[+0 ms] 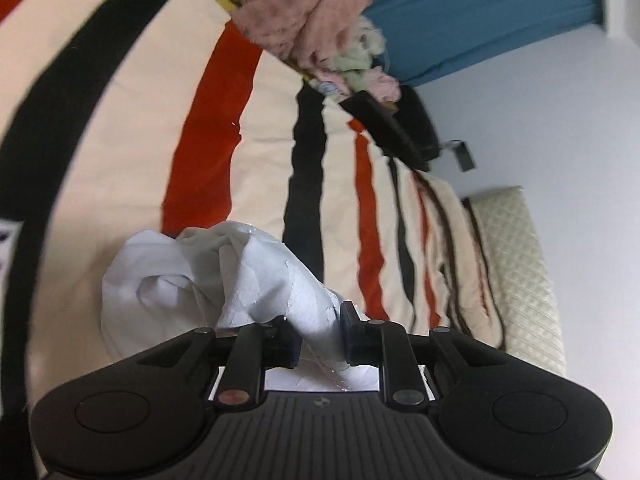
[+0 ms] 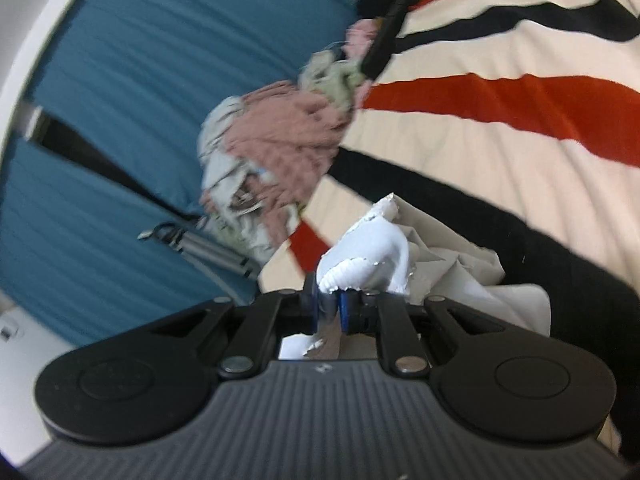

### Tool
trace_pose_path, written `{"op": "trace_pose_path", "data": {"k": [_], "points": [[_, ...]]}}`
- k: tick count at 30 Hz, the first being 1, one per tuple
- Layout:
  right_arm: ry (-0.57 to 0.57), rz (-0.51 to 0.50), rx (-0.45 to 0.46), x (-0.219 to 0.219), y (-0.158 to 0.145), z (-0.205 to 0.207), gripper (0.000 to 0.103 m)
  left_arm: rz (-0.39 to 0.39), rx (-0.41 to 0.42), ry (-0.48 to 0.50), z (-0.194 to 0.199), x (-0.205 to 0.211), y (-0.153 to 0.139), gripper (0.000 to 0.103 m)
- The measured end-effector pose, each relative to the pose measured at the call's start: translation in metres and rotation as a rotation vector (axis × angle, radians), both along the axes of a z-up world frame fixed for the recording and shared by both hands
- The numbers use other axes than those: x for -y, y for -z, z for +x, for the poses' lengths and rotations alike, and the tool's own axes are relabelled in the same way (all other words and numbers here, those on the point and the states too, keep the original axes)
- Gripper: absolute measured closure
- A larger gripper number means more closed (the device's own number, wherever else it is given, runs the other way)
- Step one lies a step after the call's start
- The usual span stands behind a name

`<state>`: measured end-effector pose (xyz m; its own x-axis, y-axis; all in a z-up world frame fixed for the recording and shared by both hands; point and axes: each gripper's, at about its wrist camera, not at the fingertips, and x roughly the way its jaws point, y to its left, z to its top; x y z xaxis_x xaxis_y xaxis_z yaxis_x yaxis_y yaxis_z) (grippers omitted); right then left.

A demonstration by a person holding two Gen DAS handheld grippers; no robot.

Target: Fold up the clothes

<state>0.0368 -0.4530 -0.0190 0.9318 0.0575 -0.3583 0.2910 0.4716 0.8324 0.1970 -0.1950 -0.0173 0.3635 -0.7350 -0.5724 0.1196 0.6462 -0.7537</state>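
While both tongs are pinching the same white garment [image 1: 208, 276], it is hanging bunched just above a bed covered by a cream bedspread [image 1: 120, 140] with red and black stripes. The left tongs [image 1: 320, 342] are clamping a rumpled fold of the cloth between their pads, and the rest of it is drooping to the left and away from them in a loose crumpled mass. In the right wrist view, the right tongs [image 2: 329, 310] are squeezing a thick rolled edge of the white garment [image 2: 372, 252], their blue-faced pads nearly meeting around it, while the remainder is trailing off to the right over the stripes. Farther away, a pile of pink and pale clothes [image 1: 308, 20] is lying on the bedspread, next to a blue curtain [image 1: 480, 12].
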Motion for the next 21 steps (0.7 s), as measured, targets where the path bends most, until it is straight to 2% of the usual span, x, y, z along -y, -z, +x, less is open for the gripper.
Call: {"op": "trace_pose_path", "data": {"k": [2, 5, 8, 11, 13, 17, 18, 21], "points": [[0.002, -0.005, -0.03, 0.018, 0.005, 0.034, 0.09, 0.043, -0.013, 0.001, 0.033, 0.026, 0.006, 0.082], [0.01, -0.011, -0.066, 0.044, 0.0, 0.085, 0.09, 0.067, -0.007, -0.002, 0.083, 0.052, 0.005, 0.082], [0.025, -0.046, -0.038, 0.066, -0.02, 0.129, 0.09, 0.038, 0.013, -0.01, 0.13, 0.078, -0.015, 0.082], [0.041, -0.136, 0.056, 0.077, -0.039, 0.155, 0.09, -0.012, 0.145, 0.002, 0.163, 0.101, -0.044, 0.082], [0.051, -0.198, 0.12, 0.083, -0.05, 0.171, 0.089, -0.026, 0.266, -0.02, 0.173, 0.113, -0.05, 0.082], [0.008, -0.158, 0.008, 0.083, 0.012, 0.177, 0.089, 0.075, 0.415, -0.018, 0.182, 0.135, -0.007, 0.082], [-0.004, -0.145, -0.024, 0.082, 0.028, 0.179, 0.089, 0.095, 0.411, -0.008, 0.182, 0.136, 0.014, 0.082], [-0.039, -0.106, -0.121, 0.081, 0.079, 0.182, 0.089, 0.196, 0.329, 0.05, 0.179, 0.133, 0.085, 0.084]]}}
